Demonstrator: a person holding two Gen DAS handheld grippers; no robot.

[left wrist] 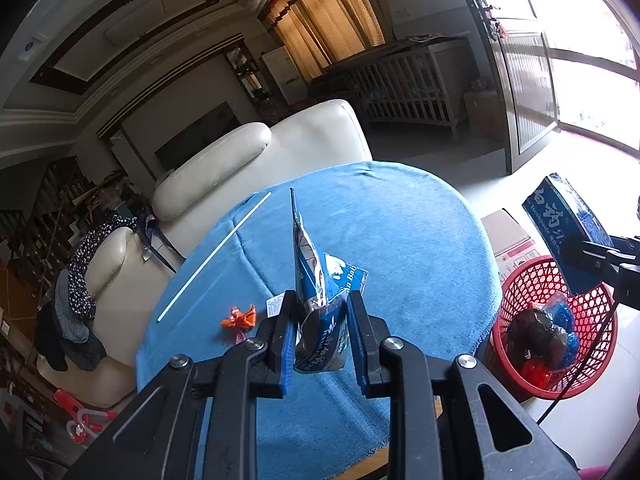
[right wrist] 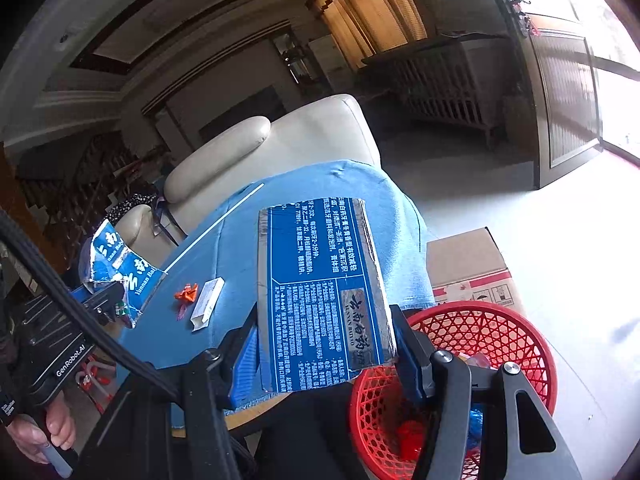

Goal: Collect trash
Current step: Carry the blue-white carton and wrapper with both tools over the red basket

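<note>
1. We see the left gripper (left wrist: pixel 320 312) clamped on a torn blue carton (left wrist: pixel 318 300), low centre of its view.
2. The right gripper (right wrist: pixel 324 344) grips a blue box (right wrist: pixel 320 288) beside the red basket (right wrist: pixel 520 340), lower right.
3. An orange wrapper (left wrist: pixel 239 319) and white stick (left wrist: pixel 212 258) lie on the blue tablecloth (left wrist: pixel 400 240).

Two grippers: left gripper (left wrist: pixel 320 320), right gripper (right wrist: pixel 324 340). Two blue toothpaste boxes: torn box (left wrist: pixel 320 304), flat box (right wrist: pixel 320 284). One red basket (left wrist: pixel 592 360). One orange wrapper (left wrist: pixel 239 319). One white straw (left wrist: pixel 214 258). One small white carton (right wrist: pixel 207 305). One cardboard box (right wrist: pixel 472 268).
</note>
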